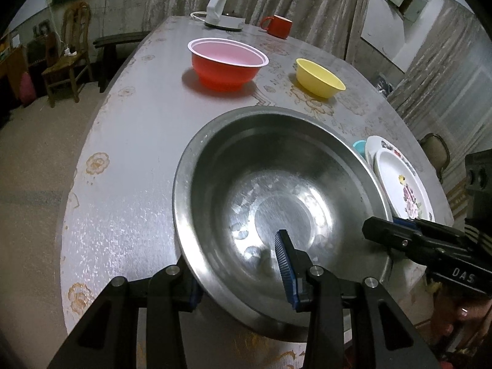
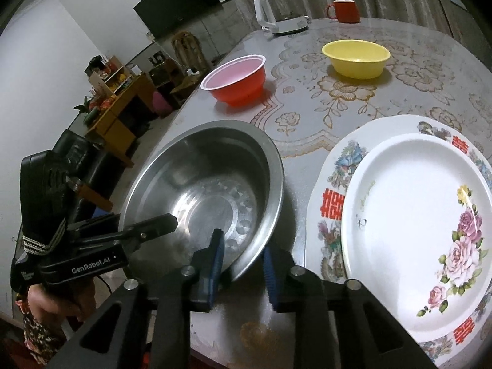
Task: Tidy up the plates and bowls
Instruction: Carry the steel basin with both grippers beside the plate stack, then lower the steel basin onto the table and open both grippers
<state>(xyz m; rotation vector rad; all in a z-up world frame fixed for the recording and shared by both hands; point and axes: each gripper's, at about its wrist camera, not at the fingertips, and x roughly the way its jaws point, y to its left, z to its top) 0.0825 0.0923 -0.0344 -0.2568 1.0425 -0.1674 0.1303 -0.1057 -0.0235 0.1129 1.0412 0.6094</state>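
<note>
We have both grippers on the steel basin (image 1: 276, 190), so the step in hand looks like moving it. The left gripper (image 1: 243, 264) straddles the near rim, one pad inside, one outside, seemingly clamped. The right gripper (image 2: 243, 261) pinches the rim on the plate side. Next we likely need a level, joint lift. Beside it lie the stacked plates (image 2: 409, 215); farther off stand the red bowl (image 1: 227, 63) and yellow bowl (image 1: 319, 77).

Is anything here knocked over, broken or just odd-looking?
Only the steel basin: it sits tilted, its near rim raised, with both the left gripper and right gripper straddling that rim. The stacked plates, red bowl and yellow bowl stand upright; nothing looks spilled.
</note>
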